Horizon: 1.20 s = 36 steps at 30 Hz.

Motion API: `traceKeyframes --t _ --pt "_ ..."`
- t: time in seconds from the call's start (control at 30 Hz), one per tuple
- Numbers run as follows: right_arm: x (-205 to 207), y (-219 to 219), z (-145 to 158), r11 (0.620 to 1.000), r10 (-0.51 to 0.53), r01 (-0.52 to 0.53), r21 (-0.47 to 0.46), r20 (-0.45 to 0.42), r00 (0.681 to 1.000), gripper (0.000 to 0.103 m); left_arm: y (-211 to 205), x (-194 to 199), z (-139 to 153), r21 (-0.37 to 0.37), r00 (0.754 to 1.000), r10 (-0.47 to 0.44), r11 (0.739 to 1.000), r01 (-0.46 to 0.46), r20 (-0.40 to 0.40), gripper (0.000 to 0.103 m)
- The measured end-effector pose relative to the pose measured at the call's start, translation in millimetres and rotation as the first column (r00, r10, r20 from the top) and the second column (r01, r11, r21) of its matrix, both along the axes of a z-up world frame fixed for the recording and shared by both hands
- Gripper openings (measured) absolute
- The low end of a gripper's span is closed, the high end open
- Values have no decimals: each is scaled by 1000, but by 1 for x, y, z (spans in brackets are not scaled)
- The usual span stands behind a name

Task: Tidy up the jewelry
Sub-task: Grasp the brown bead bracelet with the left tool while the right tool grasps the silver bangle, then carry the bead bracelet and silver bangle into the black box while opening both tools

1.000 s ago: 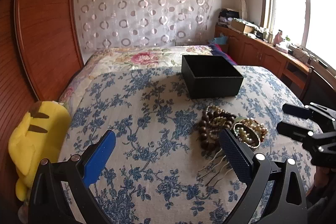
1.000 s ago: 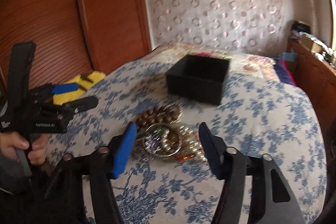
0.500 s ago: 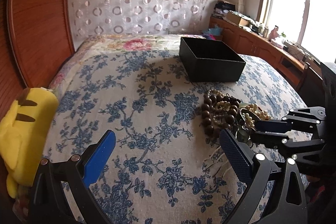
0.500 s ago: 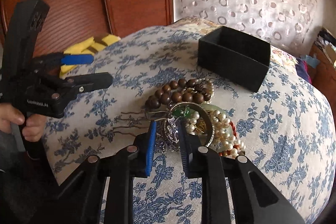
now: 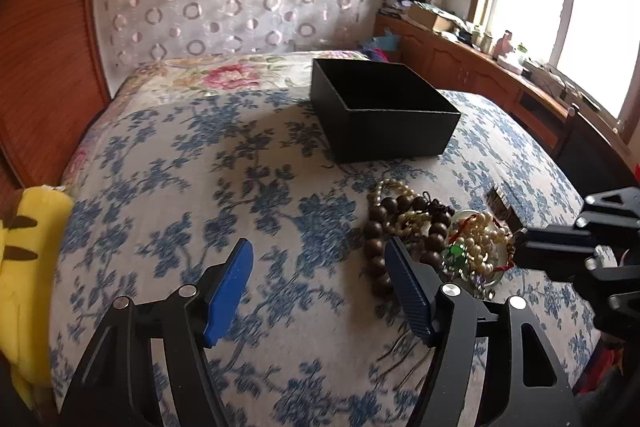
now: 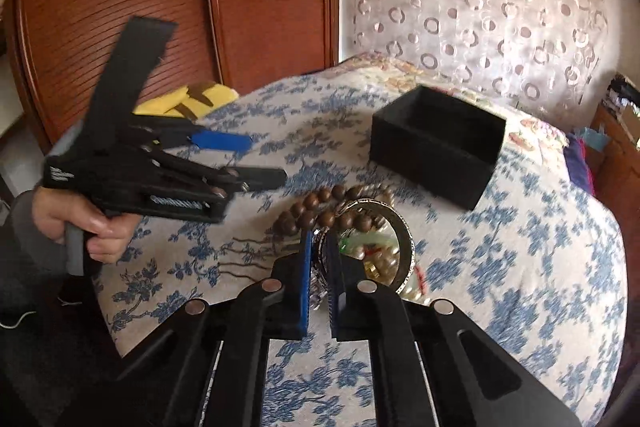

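A pile of jewelry lies on the flowered bedspread: brown wooden beads [image 5: 380, 227] [image 6: 316, 211], a pearl strand [image 5: 480, 239] and a silver bangle [image 6: 400, 239] [image 5: 486, 277]. An open black box [image 5: 384, 115] [image 6: 436, 143] stands behind the pile. My right gripper [image 6: 318, 259] is shut on the near rim of the silver bangle; it shows at the right edge of the left wrist view [image 5: 520, 247]. My left gripper [image 5: 320, 267] is open and empty, just left of the pile; it shows in the right wrist view [image 6: 264, 161].
A yellow plush toy [image 5: 28, 267] lies at the bed's left edge by the wooden headboard [image 5: 44, 67]. A dark hair comb [image 6: 244, 255] lies on the bedspread beside the beads. A wooden cabinet with clutter [image 5: 500, 67] runs under the window at the right.
My right gripper has come down onto the pile and closed on the bangle's rim. My left gripper has moved forward, closer to the beads, still open.
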State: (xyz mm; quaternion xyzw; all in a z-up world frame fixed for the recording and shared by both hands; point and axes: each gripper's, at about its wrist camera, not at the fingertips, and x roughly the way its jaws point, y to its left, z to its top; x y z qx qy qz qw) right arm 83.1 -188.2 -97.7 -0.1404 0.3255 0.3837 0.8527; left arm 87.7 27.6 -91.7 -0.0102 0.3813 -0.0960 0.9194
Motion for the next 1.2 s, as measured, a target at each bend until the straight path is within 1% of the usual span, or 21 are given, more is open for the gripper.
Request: traceKeyframes --t 0.1,0.13,0.23,0.3,0.4,0.57,0.63,0.73,0.8,0.9,0.93,1.1,1.2 --pt "5 -6 6 1000 -11 11 1 16 1000 8 -9 10 -3 -12 999 -38 999 37 -22 57" --pt "8 -8 7 1000 -18 18 -3 23 1000 8 -11 14 -5 -17 998 -48 999 48 -31 53" --pt "16 -15 8 999 -38 38 -8 28 999 8 -18 24 -11 -18 996 -69 998 68 -63 44" --pt "20 -18 10 999 -48 48 -10 30 998 8 -21 30 -15 -11 994 -73 997 73 -83 42" --pt "26 -23 12 998 -58 58 -9 33 998 8 -22 37 -19 -19 991 -85 996 83 -104 42" --pt "32 -28 15 998 -60 60 -10 43 997 8 -25 41 -20 -3 990 -90 996 90 -109 33" --pt "34 -29 15 998 -63 64 -11 45 997 8 -28 41 -20 -1 988 -103 995 103 -114 13" --pt "37 -30 16 998 -68 68 -11 44 997 8 -32 39 -15 18 989 -106 994 108 -99 12" --pt "42 -32 16 997 -71 71 -10 44 997 8 -32 37 -7 11 991 -106 994 107 -85 12" --pt "54 -31 20 997 -79 80 -2 41 996 8 -35 30 13 15 994 -106 994 106 -40 12" --pt "58 -30 22 997 -83 83 0 44 996 8 -37 27 23 20 994 -107 994 107 -14 12" --pt "77 -24 34 996 -84 84 11 77 993 8 -39 20 52 9 992 -118 993 118 46 12" --pt "94 -24 42 997 -82 80 22 88 993 8 -40 20 68 17 989 -127 992 126 80 12"
